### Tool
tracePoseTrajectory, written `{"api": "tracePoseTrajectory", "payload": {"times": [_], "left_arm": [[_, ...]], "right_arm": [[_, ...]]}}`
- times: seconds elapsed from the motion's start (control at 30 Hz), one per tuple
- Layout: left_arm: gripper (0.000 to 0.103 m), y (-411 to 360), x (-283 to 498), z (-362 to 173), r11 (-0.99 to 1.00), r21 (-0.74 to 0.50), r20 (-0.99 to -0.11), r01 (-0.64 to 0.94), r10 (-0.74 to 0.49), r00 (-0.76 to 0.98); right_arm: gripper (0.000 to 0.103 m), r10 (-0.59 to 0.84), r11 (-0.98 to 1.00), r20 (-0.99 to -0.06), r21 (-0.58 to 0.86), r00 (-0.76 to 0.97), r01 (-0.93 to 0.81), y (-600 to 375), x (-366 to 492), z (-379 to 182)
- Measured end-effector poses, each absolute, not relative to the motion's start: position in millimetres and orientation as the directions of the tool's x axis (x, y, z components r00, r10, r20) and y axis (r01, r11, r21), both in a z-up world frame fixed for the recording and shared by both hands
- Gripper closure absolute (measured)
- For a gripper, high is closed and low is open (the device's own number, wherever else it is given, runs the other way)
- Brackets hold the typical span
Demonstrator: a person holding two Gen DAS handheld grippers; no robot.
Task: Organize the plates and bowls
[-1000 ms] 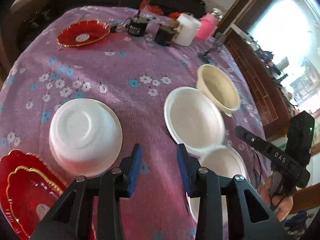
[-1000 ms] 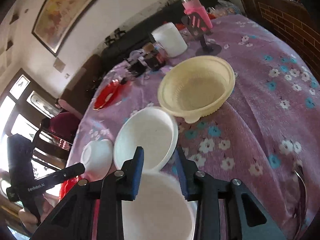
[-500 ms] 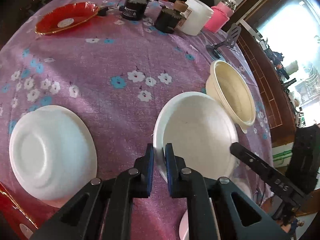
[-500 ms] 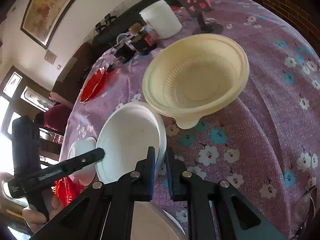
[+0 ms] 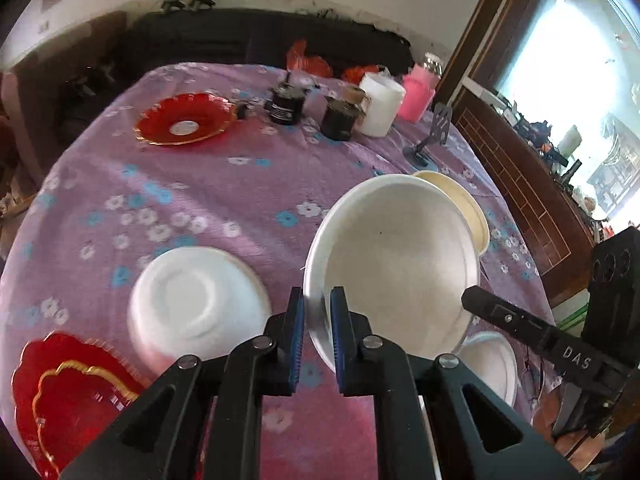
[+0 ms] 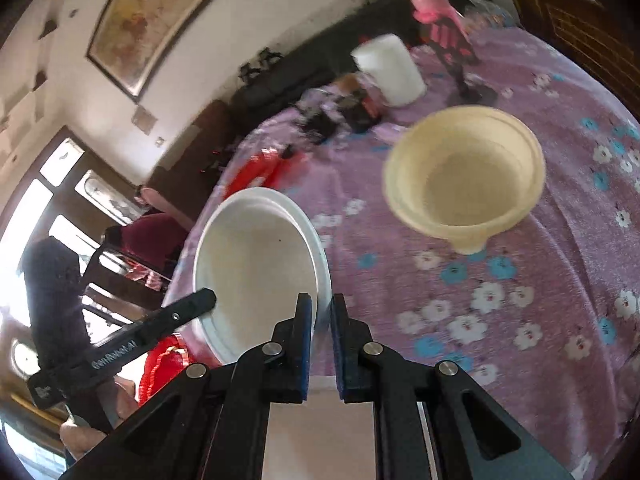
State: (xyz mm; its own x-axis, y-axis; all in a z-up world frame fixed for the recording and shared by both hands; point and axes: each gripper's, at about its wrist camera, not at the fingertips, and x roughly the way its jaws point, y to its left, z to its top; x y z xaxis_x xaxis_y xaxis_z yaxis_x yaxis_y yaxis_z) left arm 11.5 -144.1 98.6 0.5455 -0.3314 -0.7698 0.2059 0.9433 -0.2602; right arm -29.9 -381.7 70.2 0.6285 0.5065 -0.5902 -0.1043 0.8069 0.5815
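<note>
A white plate (image 5: 400, 264) is lifted and tilted above the purple flowered table. My left gripper (image 5: 316, 320) is shut on its near left rim. My right gripper (image 6: 321, 320) is shut on the opposite rim of the same plate (image 6: 256, 264). An upturned white bowl (image 5: 196, 308) lies to the left on the cloth. A cream bowl (image 6: 464, 176) stands upright behind the plate, and shows partly in the left wrist view (image 5: 468, 204). Another white bowl (image 5: 492, 364) sits under the plate at the right. Stacked red plates (image 5: 68, 396) lie at the near left.
A single red plate (image 5: 184, 118) lies at the far side. Two dark jars (image 5: 286, 104), a white container (image 5: 380, 106), a pink bottle (image 5: 418, 94) and a small black stand (image 5: 432, 132) crowd the back edge. A dark sofa and a wooden ledge border the table.
Both grippers closed on the white plate's opposite rims and lifted it off the cloth; it now hangs tilted above the table, higher than half a second ago.
</note>
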Motion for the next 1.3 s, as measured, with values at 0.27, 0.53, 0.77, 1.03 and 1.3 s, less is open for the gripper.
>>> {"api": "tracePoseTrajectory", "payload": {"times": [0.27,0.53,0.77,1.03,1.3], "left_arm": [[0.092,-98.6,-27.0,95.7,0.948,-0.267,-0.746,0.175,-0.318,0.586],[0.086,-65.9,-58.9,89.9,0.953,-0.261,-0.733,0.154,-0.300,0.610],[0.086,-42.4,-77.3,82.6,0.954,-0.268,-0.730,0.133,-0.291,0.618],[0.086,-9.9,-94.7,82.4,0.950,-0.291,-0.721,0.109,-0.293,0.628],[0.086,33.2,-112.5,77.5,0.964,-0.264,-0.732,0.037,-0.225,0.643]], "right_arm": [[0.092,0.550,0.796,-0.561,0.577,0.619,-0.184,-337.8,-49.6,80.4],[0.092,0.588,0.777,-0.551,0.588,0.592,-0.224,-303.5,-62.9,77.7],[0.092,0.617,0.761,-0.547,0.598,0.565,-0.252,-279.2,-74.0,71.5],[0.092,0.652,0.743,-0.546,0.598,0.527,-0.300,-250.8,-77.2,72.8],[0.092,0.705,0.704,-0.556,0.620,0.440,-0.345,-203.1,-74.9,60.7]]}}
